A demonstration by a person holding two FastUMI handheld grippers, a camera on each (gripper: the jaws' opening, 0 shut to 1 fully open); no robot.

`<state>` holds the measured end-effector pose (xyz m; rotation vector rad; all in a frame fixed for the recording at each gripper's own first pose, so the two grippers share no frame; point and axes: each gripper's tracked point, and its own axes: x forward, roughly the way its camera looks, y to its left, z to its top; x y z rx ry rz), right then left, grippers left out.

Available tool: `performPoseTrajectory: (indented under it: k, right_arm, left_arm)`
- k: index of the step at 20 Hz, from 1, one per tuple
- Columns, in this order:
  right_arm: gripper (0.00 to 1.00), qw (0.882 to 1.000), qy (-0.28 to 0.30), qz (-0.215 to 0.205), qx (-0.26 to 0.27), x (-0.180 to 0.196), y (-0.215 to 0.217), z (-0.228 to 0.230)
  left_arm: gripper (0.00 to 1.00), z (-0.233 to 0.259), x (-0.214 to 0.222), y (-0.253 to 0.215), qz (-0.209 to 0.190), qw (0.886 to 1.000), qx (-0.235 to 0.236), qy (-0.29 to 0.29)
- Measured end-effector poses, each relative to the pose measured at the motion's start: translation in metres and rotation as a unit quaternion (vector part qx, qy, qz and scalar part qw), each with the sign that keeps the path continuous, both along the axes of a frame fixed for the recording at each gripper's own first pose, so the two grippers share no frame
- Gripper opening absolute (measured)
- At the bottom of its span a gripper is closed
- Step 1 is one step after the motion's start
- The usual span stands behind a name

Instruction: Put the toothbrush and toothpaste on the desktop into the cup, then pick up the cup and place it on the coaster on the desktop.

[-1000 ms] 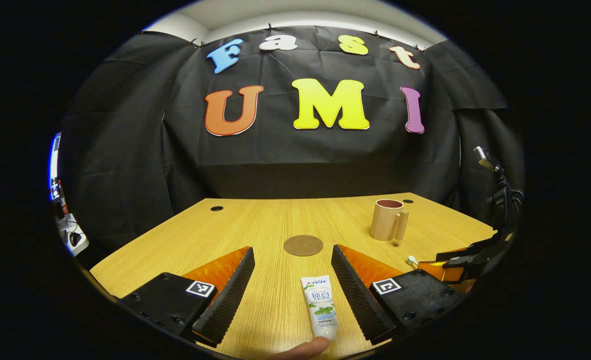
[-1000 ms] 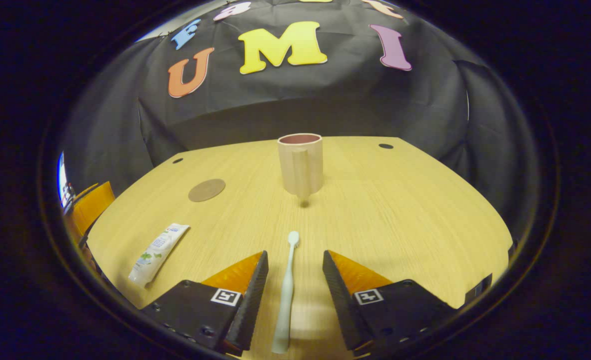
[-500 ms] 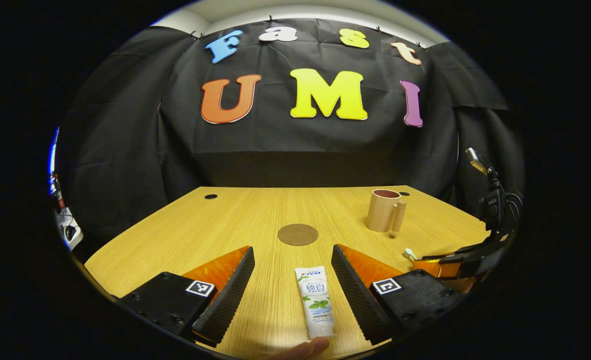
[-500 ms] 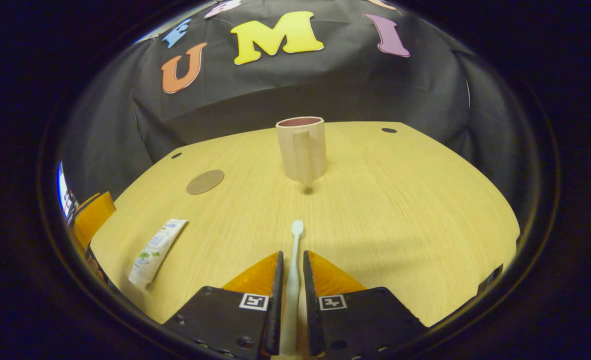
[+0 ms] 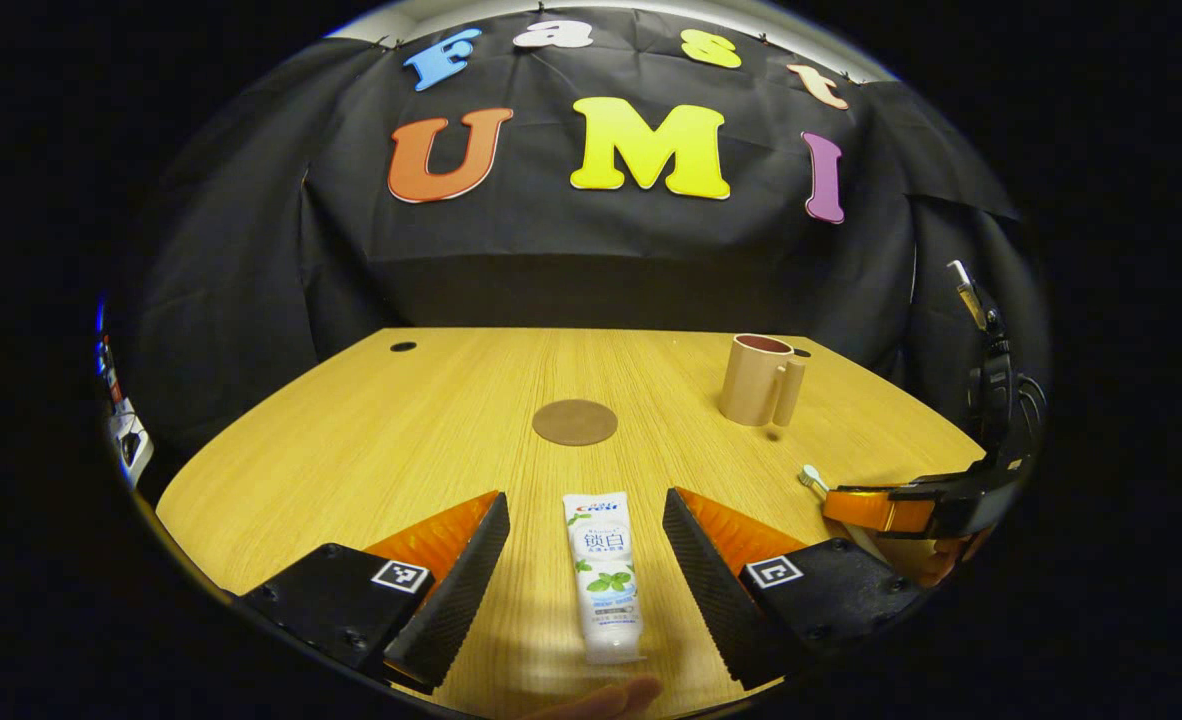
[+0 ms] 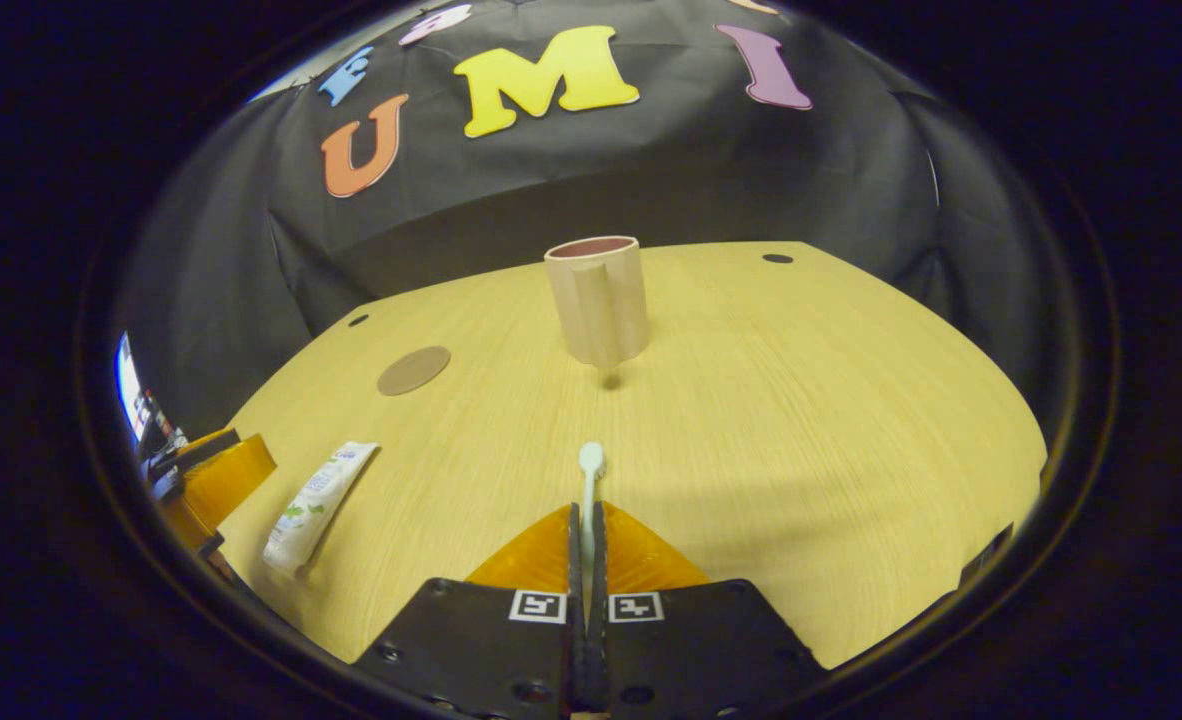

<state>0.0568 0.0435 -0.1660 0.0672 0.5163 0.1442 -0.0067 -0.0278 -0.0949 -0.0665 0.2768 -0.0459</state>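
Note:
A white toothpaste tube (image 5: 602,576) lies flat on the desk between the fingers of my left gripper (image 5: 585,512), which is open and touches nothing. My right gripper (image 6: 587,515) is shut on the pale green toothbrush (image 6: 588,480), whose head pokes out ahead of the fingers. The tan cup (image 6: 598,299) stands upright beyond it with its handle facing me. In the left gripper view the cup (image 5: 757,380) is at the far right, the round brown coaster (image 5: 575,422) sits mid-desk, and the right gripper (image 5: 836,497) holds the toothbrush at the right edge.
The wooden desk (image 5: 371,440) has small dark cable holes (image 5: 403,347) near its back corners. In the right gripper view the toothpaste (image 6: 316,492) and the coaster (image 6: 413,370) lie to the left, with the left gripper's orange finger (image 6: 221,475) at the left edge.
My right gripper's fingers closed from wide open onto the toothbrush handle. My left gripper moved forward around the toothpaste, staying open.

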Motion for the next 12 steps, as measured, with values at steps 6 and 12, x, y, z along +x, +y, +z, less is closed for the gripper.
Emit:
performPoseTrajectory:
  k: [6,12]
  right_arm:
    - [0.01,0.999,-0.031,0.004,-0.015,-0.006,-0.006,0.012]
    - [0.01,0.998,-0.065,0.004,-0.016,-0.017,-0.011,0.039]
  left_arm:
    - [0.99,-0.030,-0.001,-0.005,-0.007,0.998,-0.002,0.068]
    - [0.92,-0.054,-0.004,-0.019,-0.030,0.992,-0.011,0.122]
